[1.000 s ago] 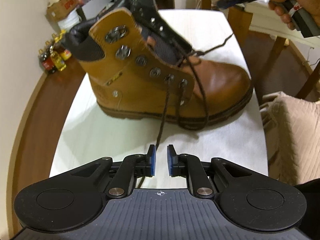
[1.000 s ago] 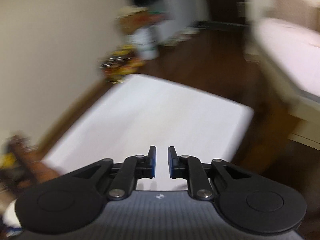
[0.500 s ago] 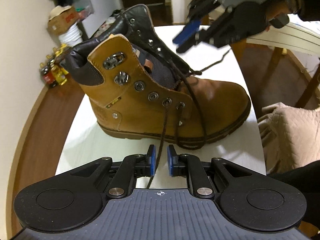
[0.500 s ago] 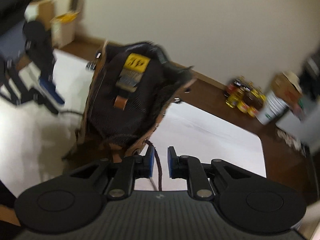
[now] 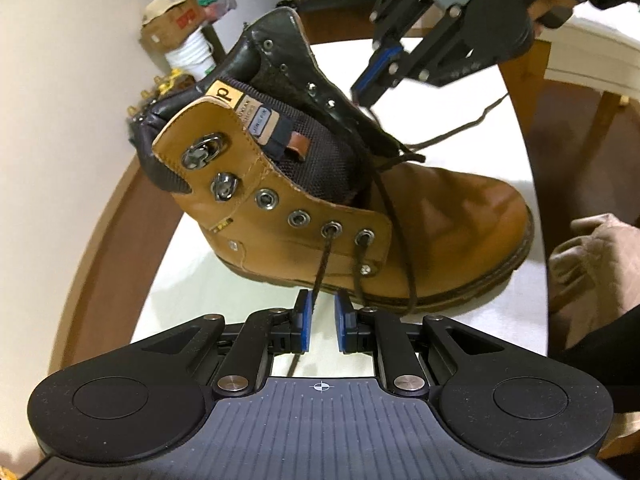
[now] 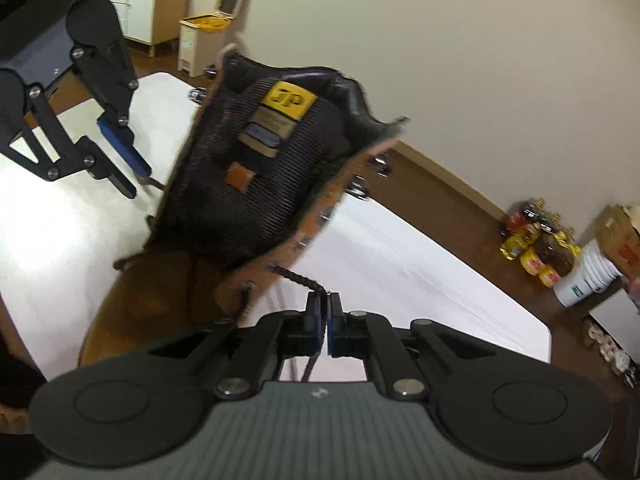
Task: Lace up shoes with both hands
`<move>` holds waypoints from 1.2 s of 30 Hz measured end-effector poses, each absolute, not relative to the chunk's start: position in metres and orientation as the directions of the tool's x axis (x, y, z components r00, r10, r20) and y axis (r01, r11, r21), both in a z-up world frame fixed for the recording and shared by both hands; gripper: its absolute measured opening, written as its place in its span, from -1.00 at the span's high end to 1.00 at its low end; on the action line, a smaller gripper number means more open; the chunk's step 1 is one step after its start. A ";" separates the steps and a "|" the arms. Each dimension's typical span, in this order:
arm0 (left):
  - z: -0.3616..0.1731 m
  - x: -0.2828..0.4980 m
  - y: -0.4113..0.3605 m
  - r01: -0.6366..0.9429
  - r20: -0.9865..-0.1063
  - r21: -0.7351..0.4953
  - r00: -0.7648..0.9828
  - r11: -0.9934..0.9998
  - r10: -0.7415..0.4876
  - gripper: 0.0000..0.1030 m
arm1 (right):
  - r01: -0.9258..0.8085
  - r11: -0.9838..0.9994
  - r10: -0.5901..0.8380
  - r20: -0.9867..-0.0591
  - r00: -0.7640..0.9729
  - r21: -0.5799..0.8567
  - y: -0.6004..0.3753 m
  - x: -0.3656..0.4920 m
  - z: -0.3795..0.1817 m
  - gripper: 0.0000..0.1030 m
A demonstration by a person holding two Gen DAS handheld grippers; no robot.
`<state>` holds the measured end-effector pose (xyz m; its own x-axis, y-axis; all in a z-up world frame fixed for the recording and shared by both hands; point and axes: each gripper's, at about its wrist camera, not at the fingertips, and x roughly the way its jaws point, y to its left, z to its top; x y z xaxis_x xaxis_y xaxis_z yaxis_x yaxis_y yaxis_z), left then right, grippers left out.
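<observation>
A tan leather boot [image 5: 440,216] with a dark mesh tongue stands on the white table [image 5: 184,280]; it also shows in the right wrist view [image 6: 256,184]. A dark brown lace [image 5: 323,264] runs from a lower eyelet down between the pads of my left gripper [image 5: 322,322], whose jaws stand slightly apart around it. My right gripper [image 6: 324,322] is shut on the other lace end [image 6: 298,278] beside the boot's far flank. In the left wrist view the right gripper [image 5: 370,92] hangs over the boot's tongue side.
Bottles [image 6: 532,244], a white bucket [image 6: 588,276] and a cardboard box [image 6: 620,236] stand on the wood floor by the wall. A beige cloth [image 5: 596,272] lies at the table's right. A wooden chair leg [image 5: 520,92] stands behind the table. The left gripper shows in the right wrist view [image 6: 124,160].
My right gripper has swung in from away to the boot and closed on a lace end. My left gripper has moved closer to the boot, with the lace still between its pads.
</observation>
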<state>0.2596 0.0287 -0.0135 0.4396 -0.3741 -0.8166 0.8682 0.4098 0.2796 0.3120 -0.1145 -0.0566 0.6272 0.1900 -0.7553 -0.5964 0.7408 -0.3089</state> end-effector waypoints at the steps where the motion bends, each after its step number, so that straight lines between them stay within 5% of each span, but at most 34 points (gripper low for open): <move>1: -0.015 0.261 0.029 0.868 -0.818 0.278 0.438 0.410 -0.373 0.69 | -0.578 0.755 0.176 -0.753 0.634 -0.310 -0.119 0.311 -0.055 0.94; 12: -0.025 0.261 0.028 0.890 -0.835 0.280 0.411 0.361 -0.365 0.68 | -0.116 0.932 -0.190 -0.735 0.650 -0.344 -0.207 0.315 -0.049 0.94; 14: -0.026 0.264 0.028 0.889 -0.835 0.272 0.408 0.369 -0.368 0.91 | -0.080 0.938 -0.219 -0.753 0.621 -0.338 -0.216 0.315 -0.052 0.95; 29: -0.031 0.226 0.073 0.914 -0.913 0.133 0.264 0.384 -0.311 0.97 | -0.050 0.947 -0.246 -0.819 0.519 -0.316 -0.221 0.286 -0.066 0.95; 36: -0.029 0.202 0.054 0.951 -0.903 0.099 0.210 0.293 -0.376 0.97 | -0.010 0.976 -0.193 -0.880 0.434 -0.219 -0.219 0.256 -0.070 0.95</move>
<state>0.2022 0.0541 -0.0287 0.2100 -0.3755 -0.9027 0.9510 0.2929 0.0994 0.2560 -0.2194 -0.0704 0.4345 -0.1928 -0.8798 -0.0099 0.9757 -0.2187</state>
